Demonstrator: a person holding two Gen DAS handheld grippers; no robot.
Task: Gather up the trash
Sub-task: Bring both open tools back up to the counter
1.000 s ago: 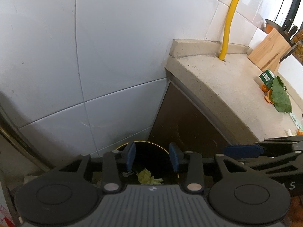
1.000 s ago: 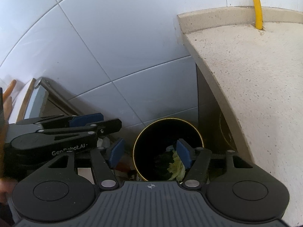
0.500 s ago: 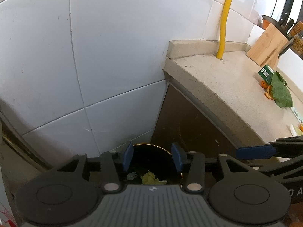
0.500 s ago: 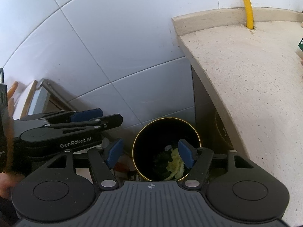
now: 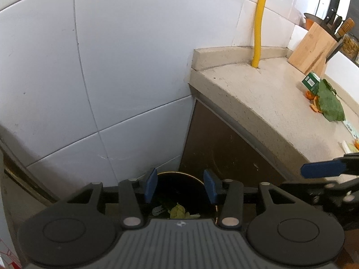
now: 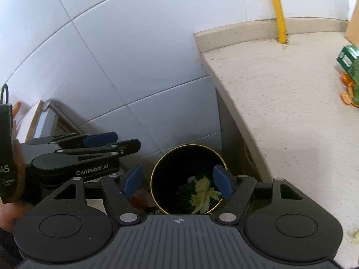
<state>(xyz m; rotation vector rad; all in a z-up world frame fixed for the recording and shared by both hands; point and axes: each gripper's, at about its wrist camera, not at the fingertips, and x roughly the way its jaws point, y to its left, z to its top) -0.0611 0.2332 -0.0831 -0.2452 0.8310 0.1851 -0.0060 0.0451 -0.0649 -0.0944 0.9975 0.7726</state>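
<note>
A round black bin with a gold rim (image 6: 167, 161) (image 5: 190, 177) stands on the floor by the counter's end, with pale lettuce scraps (image 6: 203, 194) (image 5: 178, 210) inside. My left gripper (image 5: 180, 186) hangs above it, open, nothing between its fingers. My right gripper (image 6: 178, 180) is also over the bin; its jaws are opening and are empty. On the counter lie a big green leaf (image 5: 329, 103), orange peels (image 5: 314, 106) (image 6: 347, 97) and a small green box (image 5: 310, 81) (image 6: 347, 59).
A beige stone counter (image 5: 269, 103) fills the right, with a yellow pipe (image 5: 260, 22) and a wooden knife block (image 5: 314, 49) at its back. White tiled wall lies ahead. A person's hand (image 6: 9, 210) holds the left gripper.
The right gripper's jaws have spread wider and its view has shifted right, bringing the green box and peels into sight. The left gripper's jaws opened slightly.
</note>
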